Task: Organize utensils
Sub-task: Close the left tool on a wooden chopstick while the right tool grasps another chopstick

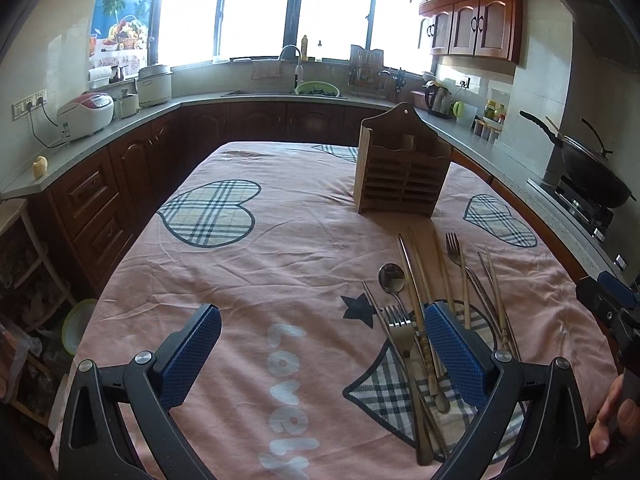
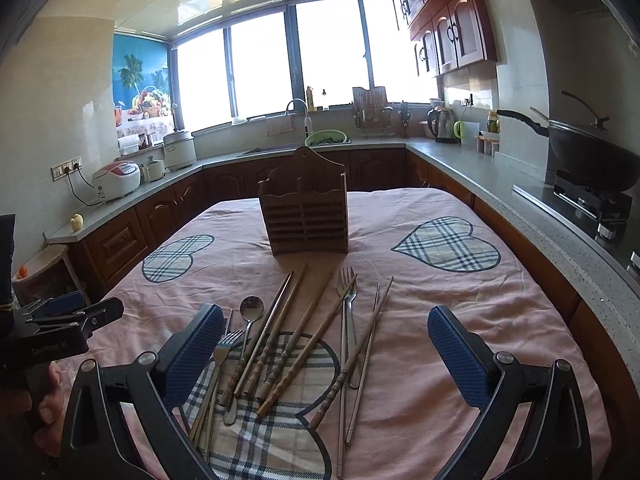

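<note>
A heap of utensils lies on the pink tablecloth: a spoon (image 2: pixel 251 309), two forks (image 2: pixel 346 284), and several wooden chopsticks (image 2: pixel 298 344). In the left wrist view the same spoon (image 1: pixel 391 278), fork (image 1: pixel 453 245) and chopsticks (image 1: pixel 416 292) lie near the right finger. A slatted wooden utensil holder (image 2: pixel 305 211) (image 1: pixel 402 172) stands upright beyond them. My left gripper (image 1: pixel 322 354) hangs open, left of the heap, nothing between its pads. My right gripper (image 2: pixel 326 354) is open above the heap, holding nothing. Each gripper appears at the other view's edge: the right gripper (image 1: pixel 612 304), the left gripper (image 2: pixel 68 320).
The table (image 1: pixel 240 264) carries a pink cloth with plaid hearts. Dark counters ring it: rice cookers (image 1: pixel 86 114) at left, a sink with a green basin (image 1: pixel 317 89) at the back, a kettle (image 1: pixel 440 100) and a wok (image 2: pixel 592 160) on the stove at right. A hand (image 1: pixel 612 412) grips the right gripper's handle.
</note>
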{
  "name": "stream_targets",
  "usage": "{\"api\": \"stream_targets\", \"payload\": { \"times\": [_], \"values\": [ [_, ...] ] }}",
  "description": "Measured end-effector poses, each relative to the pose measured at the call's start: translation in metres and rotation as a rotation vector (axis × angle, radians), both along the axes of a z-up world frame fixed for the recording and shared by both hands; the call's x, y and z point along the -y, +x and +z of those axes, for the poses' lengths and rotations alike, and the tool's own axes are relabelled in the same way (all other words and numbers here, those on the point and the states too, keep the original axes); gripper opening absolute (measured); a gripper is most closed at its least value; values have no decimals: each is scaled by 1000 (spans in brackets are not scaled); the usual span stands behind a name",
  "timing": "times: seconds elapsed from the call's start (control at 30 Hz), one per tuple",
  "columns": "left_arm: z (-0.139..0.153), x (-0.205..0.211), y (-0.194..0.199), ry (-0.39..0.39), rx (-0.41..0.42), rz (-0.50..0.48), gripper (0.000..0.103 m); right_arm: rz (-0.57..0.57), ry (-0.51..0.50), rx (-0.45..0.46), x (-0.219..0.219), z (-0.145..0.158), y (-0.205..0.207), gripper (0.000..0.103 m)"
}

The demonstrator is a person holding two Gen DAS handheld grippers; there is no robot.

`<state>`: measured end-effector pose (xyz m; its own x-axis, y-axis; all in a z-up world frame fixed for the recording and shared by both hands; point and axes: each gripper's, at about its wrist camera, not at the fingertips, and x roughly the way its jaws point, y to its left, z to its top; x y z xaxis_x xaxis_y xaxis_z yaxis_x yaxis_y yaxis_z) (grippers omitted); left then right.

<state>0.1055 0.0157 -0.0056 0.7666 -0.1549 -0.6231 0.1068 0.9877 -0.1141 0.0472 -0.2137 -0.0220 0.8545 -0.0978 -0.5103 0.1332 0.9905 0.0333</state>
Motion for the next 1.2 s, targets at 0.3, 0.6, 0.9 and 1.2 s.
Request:
{"api": "stream_targets", "payload": {
  "times": [0.3,0.6,0.9,1.2],
  "values": [
    [1,15,61,5,-98,-68,91,-20,64,-118,26,-15,41,78],
    [-9,51,131,-14,-207,-180,71,-70,164,-223,69,-34,93,53],
    [-31,109,209,56,-280,-306,62,-101,285,-328,108,-64,137,35],
    [-66,139,286,131,-349,-294,47,-111,338,-385,126,-85,166,28]
  ]
}}
